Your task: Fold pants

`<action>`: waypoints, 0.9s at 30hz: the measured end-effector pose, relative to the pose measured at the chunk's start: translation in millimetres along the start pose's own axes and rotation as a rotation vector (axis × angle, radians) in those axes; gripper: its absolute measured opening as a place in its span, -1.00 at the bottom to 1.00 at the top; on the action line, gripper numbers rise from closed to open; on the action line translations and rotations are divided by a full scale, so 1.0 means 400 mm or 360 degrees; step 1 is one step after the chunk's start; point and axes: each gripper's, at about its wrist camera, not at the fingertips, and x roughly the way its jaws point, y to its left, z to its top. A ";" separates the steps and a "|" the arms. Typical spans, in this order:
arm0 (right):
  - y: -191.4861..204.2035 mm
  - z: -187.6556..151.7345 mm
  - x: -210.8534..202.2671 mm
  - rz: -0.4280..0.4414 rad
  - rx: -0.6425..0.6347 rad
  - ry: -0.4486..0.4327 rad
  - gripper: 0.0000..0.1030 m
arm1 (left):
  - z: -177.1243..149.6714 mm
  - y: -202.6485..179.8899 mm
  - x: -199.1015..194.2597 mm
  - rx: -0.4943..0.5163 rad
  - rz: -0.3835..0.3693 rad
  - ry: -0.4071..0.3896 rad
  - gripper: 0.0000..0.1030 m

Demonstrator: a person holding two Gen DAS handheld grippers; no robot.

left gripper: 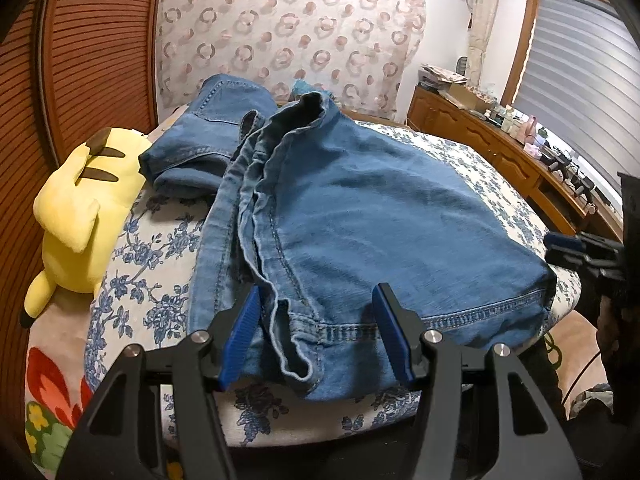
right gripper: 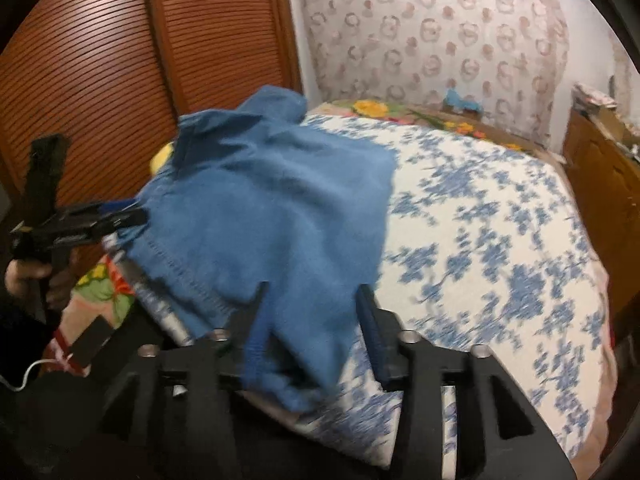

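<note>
Blue denim pants [left gripper: 360, 216] on the bed, partly folded

My pants lie across the flower-print bed cover — faded blue denim, the legs doubled over one another, with a stitched hem at the near edge hanging just over the side of the bed. Along the left the seams and edges bunch into rumpled ridges; the right part lies fairly smooth. The far end, with a back pocket showing, lies folded near the yellow plush.

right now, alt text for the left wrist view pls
Blue jeans lie folded on a blue-flowered bedspread, their hem between the open fingers of the left claw. A second folded pair and a yellow plush toy lie to the left.
</note>
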 end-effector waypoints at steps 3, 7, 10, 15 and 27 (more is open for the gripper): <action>-0.022 0.017 0.029 -0.0045 0.0031 0.0005 0.02 | -0.005 0.003 0.006 -0.0004 0.0000 0.0011 0.11; -0.053 0.019 0.097 -0.0032 0.0114 0.0067 0.03 | -0.014 0.007 0.015 -0.0008 -0.0001 0.0023 0.11; -0.070 0.018 0.137 -0.0052 0.0163 0.0099 0.07 | -0.014 0.007 0.015 -0.0007 -0.0002 0.0022 0.11; -0.092 0.021 0.184 0.0007 0.0260 0.0133 0.09 | -0.029 0.015 0.025 -0.0018 -0.0015 0.0022 0.12; -0.063 0.037 0.214 0.0117 0.0203 0.0150 -0.62 | -0.032 0.016 0.027 -0.0022 -0.0014 0.0021 0.12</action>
